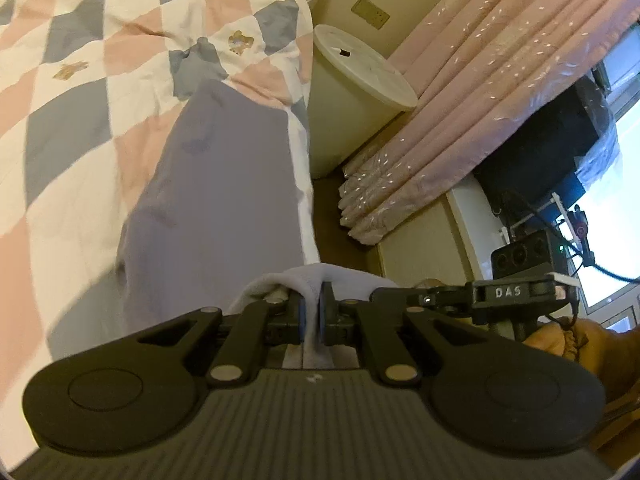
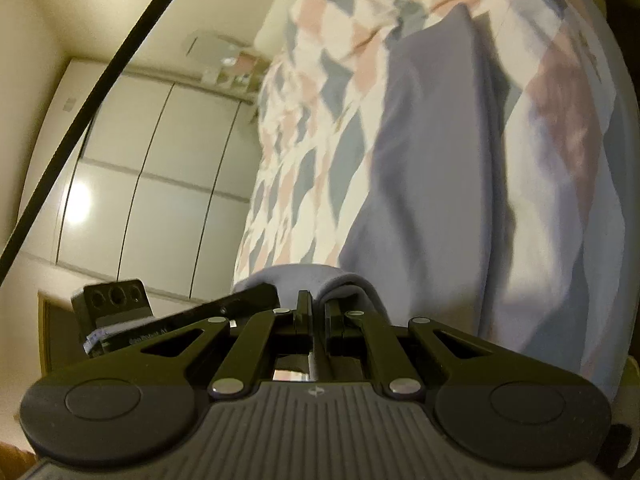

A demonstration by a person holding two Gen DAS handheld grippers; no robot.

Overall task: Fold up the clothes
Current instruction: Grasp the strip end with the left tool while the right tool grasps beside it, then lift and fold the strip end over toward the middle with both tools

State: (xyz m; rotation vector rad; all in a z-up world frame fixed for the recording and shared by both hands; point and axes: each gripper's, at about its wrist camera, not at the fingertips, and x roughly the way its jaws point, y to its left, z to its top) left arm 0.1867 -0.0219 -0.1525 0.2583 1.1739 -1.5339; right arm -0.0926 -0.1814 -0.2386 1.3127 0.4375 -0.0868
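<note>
Lavender cloth is bunching between both tools: the left gripper (image 1: 313, 312) and the right gripper (image 2: 318, 312) are each clamping closed on an edge of the garment (image 1: 224, 184). It is stretching away over the checked quilt (image 1: 72, 92) along the bed's side edge, a white bin (image 1: 352, 108) standing beyond.

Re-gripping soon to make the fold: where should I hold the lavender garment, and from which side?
Hold the lavender garment by its near edge, coming from the bed's foot side. Left gripper and right gripper already pinch that bunched edge; the rest trails flat over the checkered quilt.
</note>
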